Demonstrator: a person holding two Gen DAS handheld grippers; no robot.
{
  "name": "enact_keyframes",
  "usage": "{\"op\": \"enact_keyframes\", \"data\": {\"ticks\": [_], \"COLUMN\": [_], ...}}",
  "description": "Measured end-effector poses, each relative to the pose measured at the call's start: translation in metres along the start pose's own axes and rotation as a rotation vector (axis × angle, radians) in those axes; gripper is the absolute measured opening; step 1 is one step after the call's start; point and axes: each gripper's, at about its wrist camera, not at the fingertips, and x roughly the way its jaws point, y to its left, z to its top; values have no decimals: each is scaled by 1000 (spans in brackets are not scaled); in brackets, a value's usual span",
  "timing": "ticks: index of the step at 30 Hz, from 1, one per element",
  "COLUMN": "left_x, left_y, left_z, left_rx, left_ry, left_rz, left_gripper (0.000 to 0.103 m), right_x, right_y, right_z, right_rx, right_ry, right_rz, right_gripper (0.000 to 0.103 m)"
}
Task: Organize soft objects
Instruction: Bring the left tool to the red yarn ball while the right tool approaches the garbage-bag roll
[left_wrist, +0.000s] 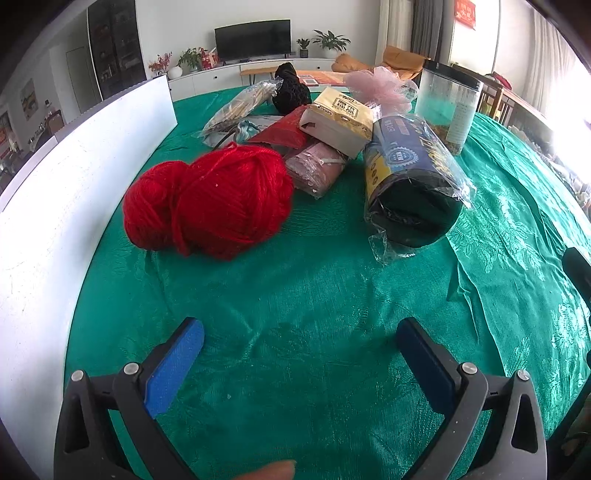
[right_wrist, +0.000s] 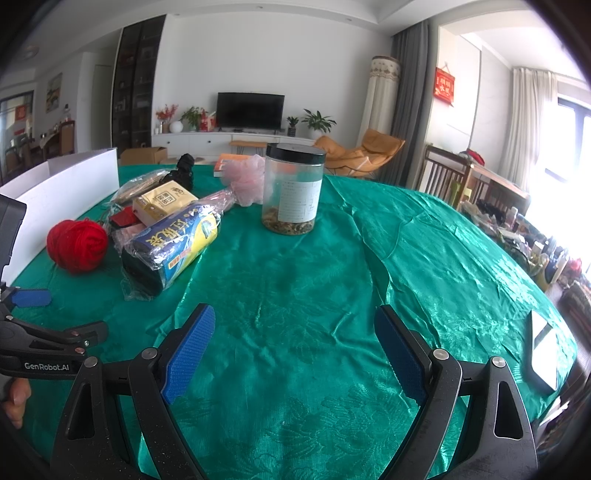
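A red yarn ball (left_wrist: 207, 199) lies on the green tablecloth (left_wrist: 295, 350), also in the right wrist view (right_wrist: 77, 243). Behind it sit a pink folded cloth (left_wrist: 316, 168), a tissue pack (left_wrist: 338, 120), a pink mesh puff (left_wrist: 380, 88), a black net ball (left_wrist: 290, 90) and a wrapped roll of dark bags (left_wrist: 410, 177). My left gripper (left_wrist: 299, 343) is open and empty, short of the yarn. My right gripper (right_wrist: 295, 332) is open and empty over bare cloth (right_wrist: 295, 369), to the right of the pile.
A white box wall (left_wrist: 74, 184) runs along the left. A clear jar with a black lid (right_wrist: 293, 188) stands behind the pile. A phone (right_wrist: 543, 349) lies near the table's right edge. The left gripper (right_wrist: 33, 299) shows at the right view's left side.
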Motion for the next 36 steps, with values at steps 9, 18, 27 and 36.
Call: {"op": "enact_keyframes", "data": {"ticks": [9, 18, 27, 36], "left_x": [0, 0, -10, -11], "left_y": [-1, 3, 20, 28], "left_z": [-1, 1, -12, -13], "left_rx": [-2, 60, 158, 155], "left_ry": [5, 48, 48, 53], "left_rz": [1, -46, -115, -113], "left_gripper": [103, 103, 103, 103], "right_x": [0, 0, 29, 105], "right_y": [0, -1, 12, 60], "right_z": [0, 0, 14, 49], "right_rx": [0, 2, 78, 127], "right_ry": [0, 2, 159, 384], "right_rz": [0, 4, 220, 355], "right_gripper": [90, 90, 90, 88]}}
